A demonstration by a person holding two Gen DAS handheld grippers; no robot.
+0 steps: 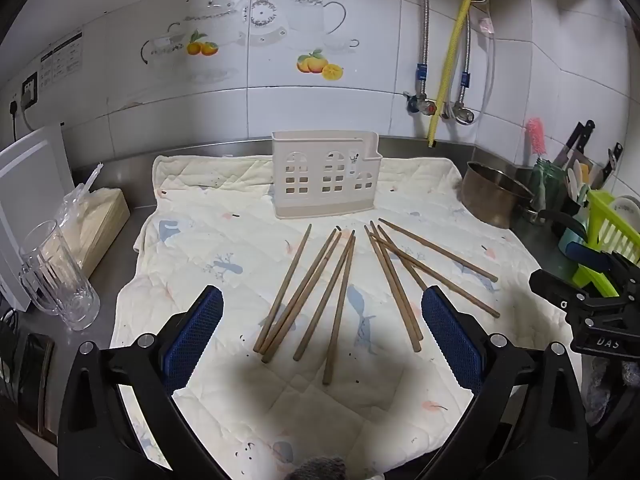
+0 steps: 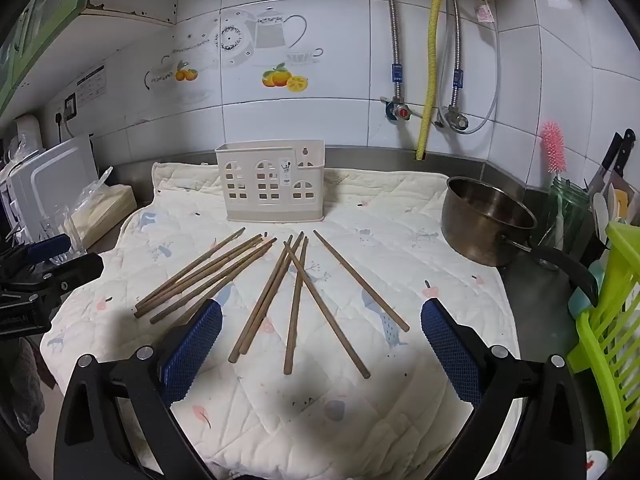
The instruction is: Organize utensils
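Several brown wooden chopsticks [image 1: 320,292] lie fanned out on a cream quilted mat [image 1: 224,240]; they also show in the right wrist view [image 2: 294,304]. A cream plastic utensil holder [image 1: 326,178] with window cut-outs stands upright and empty-looking at the mat's far edge, also in the right wrist view [image 2: 274,182]. My left gripper [image 1: 322,304] is open and empty, hovering above the near ends of the chopsticks. My right gripper [image 2: 320,316] is open and empty above the right-hand chopsticks; its body shows at the right of the left wrist view [image 1: 588,300].
A steel pot [image 2: 486,220] sits at the mat's right edge. A green dish rack [image 2: 608,320], knives and a pink brush [image 2: 554,146] stand at far right. A clear glass [image 1: 56,276], a wrapped box [image 1: 100,220] and a white appliance [image 1: 24,184] stand on the left. Tiled wall with pipes behind.
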